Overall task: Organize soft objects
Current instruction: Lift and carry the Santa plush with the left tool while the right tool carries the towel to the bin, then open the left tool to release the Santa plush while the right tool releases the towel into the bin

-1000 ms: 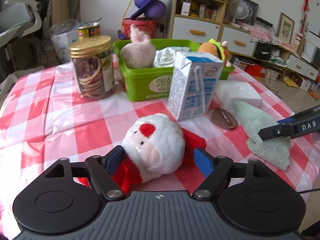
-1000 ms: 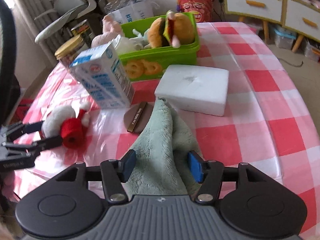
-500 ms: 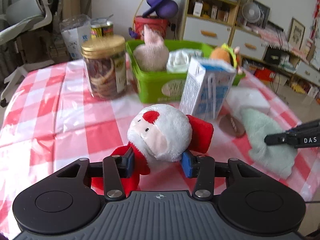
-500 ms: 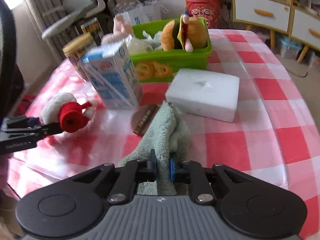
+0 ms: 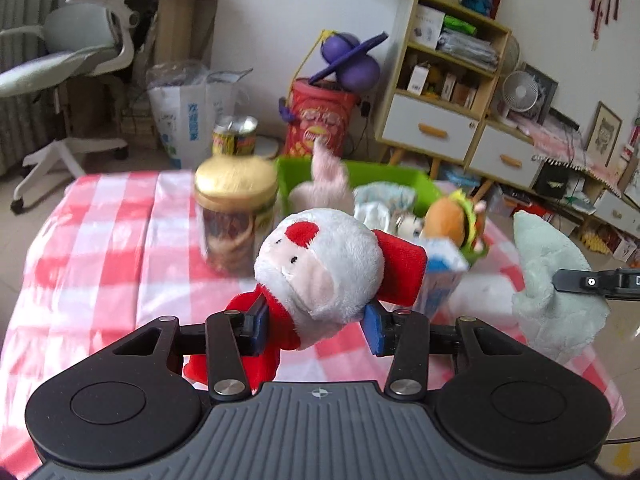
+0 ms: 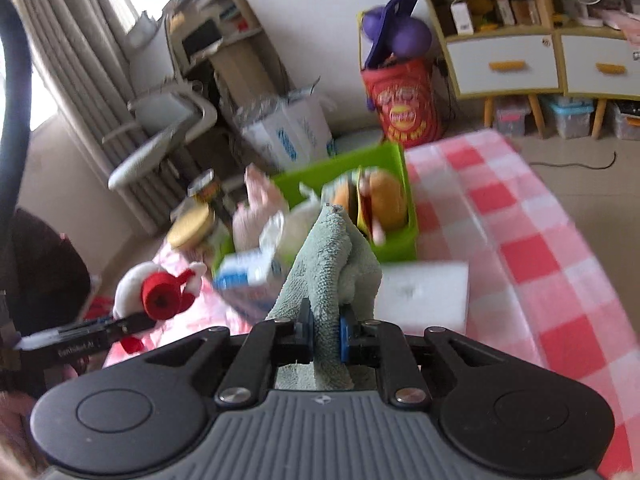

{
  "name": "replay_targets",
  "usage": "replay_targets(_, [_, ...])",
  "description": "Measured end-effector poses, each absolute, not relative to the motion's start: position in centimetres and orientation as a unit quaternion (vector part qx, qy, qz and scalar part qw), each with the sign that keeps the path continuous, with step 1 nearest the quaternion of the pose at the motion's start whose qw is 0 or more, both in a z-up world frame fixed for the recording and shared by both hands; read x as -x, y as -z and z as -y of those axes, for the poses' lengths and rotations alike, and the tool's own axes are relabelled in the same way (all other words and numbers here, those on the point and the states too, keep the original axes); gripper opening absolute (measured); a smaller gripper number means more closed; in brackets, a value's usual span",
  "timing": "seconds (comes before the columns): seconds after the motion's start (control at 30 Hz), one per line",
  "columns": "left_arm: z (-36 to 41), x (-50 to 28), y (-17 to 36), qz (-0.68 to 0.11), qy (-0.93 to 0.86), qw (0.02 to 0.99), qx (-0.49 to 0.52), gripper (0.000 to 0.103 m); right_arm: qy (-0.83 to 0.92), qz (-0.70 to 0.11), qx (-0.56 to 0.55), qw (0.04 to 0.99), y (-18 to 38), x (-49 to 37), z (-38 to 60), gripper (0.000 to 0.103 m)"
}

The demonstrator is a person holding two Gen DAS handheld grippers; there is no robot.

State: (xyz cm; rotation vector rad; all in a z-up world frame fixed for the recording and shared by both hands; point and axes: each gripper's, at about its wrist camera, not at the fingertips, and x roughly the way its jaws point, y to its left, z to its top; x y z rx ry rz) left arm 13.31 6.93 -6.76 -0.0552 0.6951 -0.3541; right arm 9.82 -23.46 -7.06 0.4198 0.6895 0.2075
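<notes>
While lifted, Santa plush (image 5: 320, 264) fills left hand-held gripper (image 5: 314, 322).

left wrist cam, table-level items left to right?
Gold-lid jar → Santa plush held in the left gripper → burger plush → green towel held up by the right gripper.

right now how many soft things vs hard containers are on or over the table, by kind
Plush toys: 3, the santa plush in the left gripper, a pink plush and a burger plush in the green bin.
Cloths: 1, the green towel in the right gripper.
Jars: 1, the gold-lid jar.
Cartons: 1, the milk carton.
Bins: 1.
Foam blocks: 1, the white block.
Total: 8.
</notes>
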Motion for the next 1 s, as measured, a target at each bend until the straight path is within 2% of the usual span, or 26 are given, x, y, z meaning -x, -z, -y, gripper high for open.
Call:
replay_targets(0.27, [-2.7, -18.0, 3.7, -0.324, 0.218, 0.921, -0.003, 0.047, -0.090, -0.304, -0.196, 0.928, 4.0, -14.8, 23.3, 0.002])
replay_targets(0.47, [1.7, -22.4, 4.4, -0.339, 0.255, 0.904, -0.048, 0.047, -0.075, -0.289, -0.184, 0.937, 2.7, -19.8, 23.3, 0.002])
replay_targets(1.0, [5.6, -29.5, 9.2, -0.465, 0.321, 0.820, -0.094, 0.048, -0.067, -0.321, -0.157, 0.932, 5.4, -28.9, 22.5, 0.003])
